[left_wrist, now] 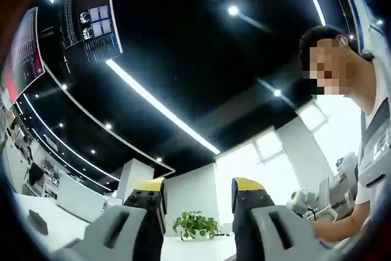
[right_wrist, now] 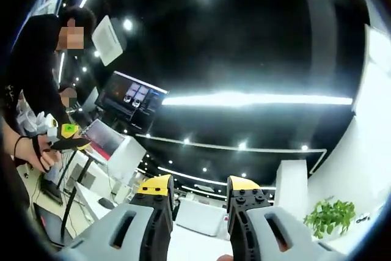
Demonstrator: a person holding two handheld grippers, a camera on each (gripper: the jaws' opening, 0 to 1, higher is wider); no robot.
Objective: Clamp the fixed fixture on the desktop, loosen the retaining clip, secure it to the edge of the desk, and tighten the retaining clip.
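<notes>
Both cameras tilt up toward the dark ceiling (left_wrist: 183, 41) with its long light strips (left_wrist: 159, 105) — we read that as the grippers being held raised and idle, not yet lowered to any work. Next in size, a white desktop (left_wrist: 183, 250) runs along the bottom of the left gripper view, and a person in a white shirt (left_wrist: 372, 145) leans in at the right edge there. In the right gripper view another person in dark clothes (right_wrist: 36, 71) stands at the left, one hand (right_wrist: 41, 154) holding a small device, probably busy with their own job. A wall screen (left_wrist: 88, 13) hangs top left in the left gripper view, and a monitor (right_wrist: 131, 99) shows in the right gripper view. The left gripper (left_wrist: 198, 191) has its yellow-tipped jaws spread well apart with nothing between them; the right gripper (right_wrist: 198, 187) is likewise parted and holds nothing. Only container we spot is a pot holding a green plant (left_wrist: 194, 224), at the far edge of the desktop between the left jaws — likely the same plant (right_wrist: 330, 215) at the right of the right gripper view. We can't find the fixed fixture or its retaining clip, so we judge the clamping step hasn't begun; both grippers would need tilting down to the desktop first.
</notes>
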